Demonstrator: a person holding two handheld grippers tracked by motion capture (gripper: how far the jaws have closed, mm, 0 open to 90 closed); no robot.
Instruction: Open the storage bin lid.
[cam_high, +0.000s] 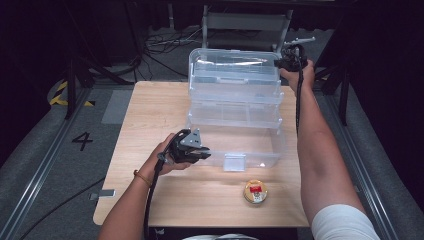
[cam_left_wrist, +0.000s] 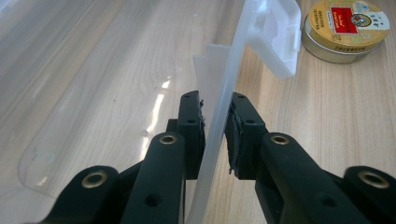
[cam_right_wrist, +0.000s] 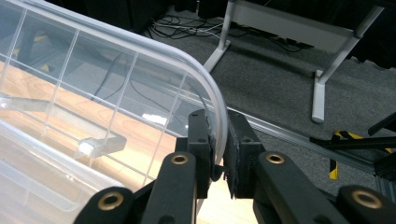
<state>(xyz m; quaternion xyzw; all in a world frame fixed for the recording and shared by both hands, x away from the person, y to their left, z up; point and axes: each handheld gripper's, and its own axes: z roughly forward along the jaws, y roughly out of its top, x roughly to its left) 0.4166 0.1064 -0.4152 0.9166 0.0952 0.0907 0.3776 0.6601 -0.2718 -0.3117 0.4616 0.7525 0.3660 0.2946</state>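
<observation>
Dark floor and cables surround a wooden desk (cam_high: 150, 125) where a clear plastic box (cam_high: 235, 120) stands open at the middle (its lid (cam_high: 232, 70) raised toward the far edge). Left gripper (cam_high: 202, 152) has its jaws clenched on the box's near front wall (cam_left_wrist: 219, 116); right gripper (cam_high: 280, 62) grasps the lid's rim (cam_right_wrist: 219, 107) at its far right corner. A round gold tin (cam_high: 255, 192) sits just in front of the box.

A recording lab: black curtains (cam_high: 30, 40), floor cables (cam_high: 165, 42), numbered floor marking (cam_high: 82, 140).
</observation>
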